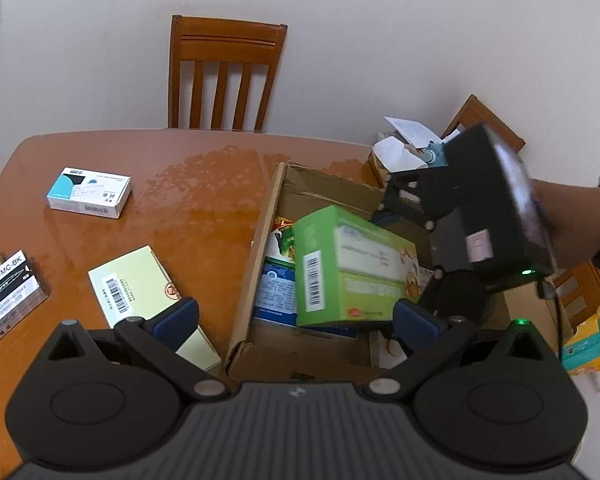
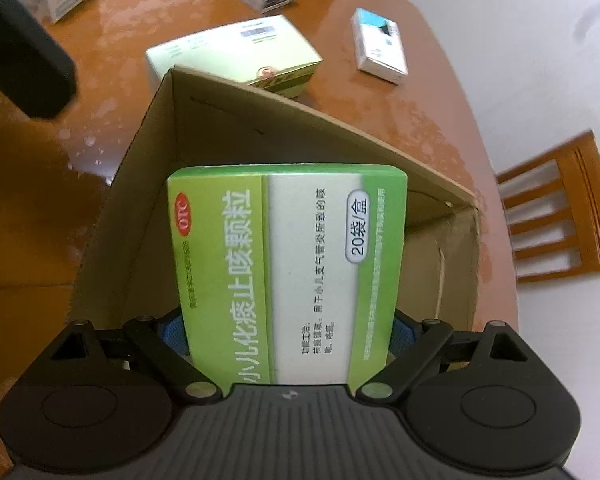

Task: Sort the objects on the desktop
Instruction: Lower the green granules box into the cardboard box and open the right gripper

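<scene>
My right gripper (image 2: 288, 332) is shut on a green medicine box (image 2: 292, 272), its blue pads (image 2: 175, 334) pressing the box's two sides. It holds the box tilted over the open cardboard carton (image 2: 148, 208). The left wrist view shows the same green box (image 1: 352, 264) hanging above the carton (image 1: 260, 248), with other packs lying inside. My left gripper (image 1: 296, 320) is open and holds nothing, over the carton's near edge. One of its pads (image 1: 176, 320) hovers above a pale green flat box (image 1: 136, 288).
On the wooden table (image 1: 204, 208) left of the carton lie a white and blue box (image 1: 88, 194) and a black and white stack (image 1: 4, 292). A wooden chair (image 1: 224, 76) stands behind the table. More boxes and paper (image 1: 396, 152) sit beyond the carton.
</scene>
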The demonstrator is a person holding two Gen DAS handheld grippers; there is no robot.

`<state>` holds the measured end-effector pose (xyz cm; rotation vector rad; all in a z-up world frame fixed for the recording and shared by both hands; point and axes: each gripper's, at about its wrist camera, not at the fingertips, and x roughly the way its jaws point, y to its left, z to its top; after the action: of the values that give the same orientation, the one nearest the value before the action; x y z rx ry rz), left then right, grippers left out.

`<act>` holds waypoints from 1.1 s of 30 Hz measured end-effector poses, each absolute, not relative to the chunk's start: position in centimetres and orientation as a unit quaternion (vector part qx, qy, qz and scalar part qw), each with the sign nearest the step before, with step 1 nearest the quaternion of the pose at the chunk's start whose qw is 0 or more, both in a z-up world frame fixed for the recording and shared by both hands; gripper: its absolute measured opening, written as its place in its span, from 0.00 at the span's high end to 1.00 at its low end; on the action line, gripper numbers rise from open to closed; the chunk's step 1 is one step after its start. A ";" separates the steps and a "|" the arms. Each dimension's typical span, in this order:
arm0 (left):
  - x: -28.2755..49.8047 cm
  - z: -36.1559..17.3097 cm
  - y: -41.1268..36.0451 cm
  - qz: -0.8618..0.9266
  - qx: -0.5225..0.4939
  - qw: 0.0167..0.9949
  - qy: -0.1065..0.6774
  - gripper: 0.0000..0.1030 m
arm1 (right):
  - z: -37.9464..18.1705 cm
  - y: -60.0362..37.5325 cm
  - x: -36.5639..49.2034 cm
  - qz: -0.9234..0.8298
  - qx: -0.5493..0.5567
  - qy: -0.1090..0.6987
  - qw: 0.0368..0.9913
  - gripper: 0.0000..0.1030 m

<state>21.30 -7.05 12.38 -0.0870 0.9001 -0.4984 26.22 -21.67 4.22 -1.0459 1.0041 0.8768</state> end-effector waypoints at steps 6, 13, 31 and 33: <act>20.7 12.4 -6.2 -0.235 -0.045 0.868 0.436 0.00 | 2.9 -19.9 25.4 0.408 -0.548 0.408 0.605 0.09; 20.5 11.9 -5.5 -0.230 -0.051 0.864 0.445 0.00 | 0.9 -18.2 22.6 0.435 -0.699 0.306 0.477 0.09; 21.2 11.5 -4.4 -0.219 -0.069 0.865 0.447 0.00 | 1.4 -19.0 23.1 0.405 -0.748 0.255 0.460 0.00; 21.1 11.4 -4.6 -0.222 -0.068 0.864 0.447 0.00 | 1.8 -19.5 24.1 0.375 -0.736 0.283 0.487 0.00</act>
<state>21.14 -4.62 11.44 -0.1435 0.9368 -0.4647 24.09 -19.54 1.80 -1.7906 0.6876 0.9113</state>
